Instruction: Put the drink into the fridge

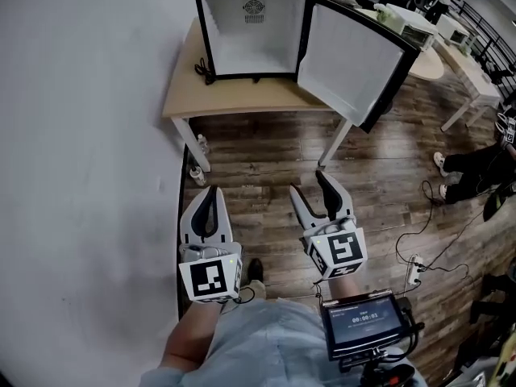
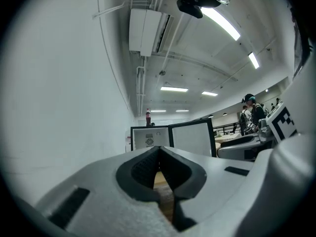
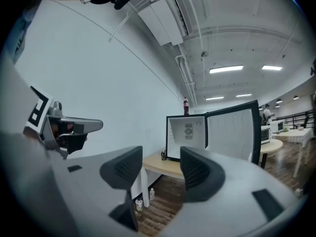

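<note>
Left tongs (image 1: 211,193) together, right tongs (image 1: 310,184) apart, both empty. Drink (image 3: 186,106) stands on top of the open fridge (image 1: 254,31) on the counter (image 1: 234,99). I'd approach level and square the right tongs around the bottle body.

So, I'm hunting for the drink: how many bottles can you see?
3. A dark bottle stands atop the fridge; a small bottle and a second small bottle sit on the floor by the table. More may be hidden.
</note>
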A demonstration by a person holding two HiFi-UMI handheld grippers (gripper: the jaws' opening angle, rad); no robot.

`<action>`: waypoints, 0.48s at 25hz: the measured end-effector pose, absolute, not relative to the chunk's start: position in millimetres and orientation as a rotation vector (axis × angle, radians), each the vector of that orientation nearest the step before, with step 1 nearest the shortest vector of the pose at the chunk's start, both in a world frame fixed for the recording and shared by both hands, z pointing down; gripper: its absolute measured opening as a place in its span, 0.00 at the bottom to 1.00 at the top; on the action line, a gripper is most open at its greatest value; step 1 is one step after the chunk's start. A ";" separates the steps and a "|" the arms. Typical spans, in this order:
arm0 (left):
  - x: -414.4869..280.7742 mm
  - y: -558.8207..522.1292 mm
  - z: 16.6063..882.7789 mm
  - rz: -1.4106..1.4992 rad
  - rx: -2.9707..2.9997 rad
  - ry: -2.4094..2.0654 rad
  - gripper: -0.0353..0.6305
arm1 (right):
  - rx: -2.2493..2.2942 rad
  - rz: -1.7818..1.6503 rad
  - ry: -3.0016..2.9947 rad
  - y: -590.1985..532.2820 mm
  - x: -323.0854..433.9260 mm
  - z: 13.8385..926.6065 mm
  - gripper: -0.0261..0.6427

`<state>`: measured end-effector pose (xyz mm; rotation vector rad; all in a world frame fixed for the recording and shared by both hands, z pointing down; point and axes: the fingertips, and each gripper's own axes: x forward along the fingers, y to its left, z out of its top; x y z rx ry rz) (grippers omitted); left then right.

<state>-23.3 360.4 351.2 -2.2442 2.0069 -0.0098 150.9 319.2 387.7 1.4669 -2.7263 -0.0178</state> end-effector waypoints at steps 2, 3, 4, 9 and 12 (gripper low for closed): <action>-39.1 335.4 345.6 0.003 -2.239 2.001 0.06 | 1.484 -0.022 -2.727 294.7 139.4 382.6 0.40; -46.5 324.5 343.1 0.010 -2.238 1.998 0.06 | 1.491 -0.029 -2.726 284.1 133.5 380.2 0.40; -53.1 314.4 340.8 0.016 -2.237 1.993 0.06 | 1.498 -0.037 -2.726 274.2 127.8 377.6 0.40; -74.6 268.9 332.5 0.030 -2.254 1.962 0.06 | 1.530 -0.067 -2.722 229.2 104.8 365.1 0.40; -81.1 248.1 331.2 0.027 -2.267 1.948 0.06 | 1.543 -0.069 -2.716 210.9 96.6 363.4 0.40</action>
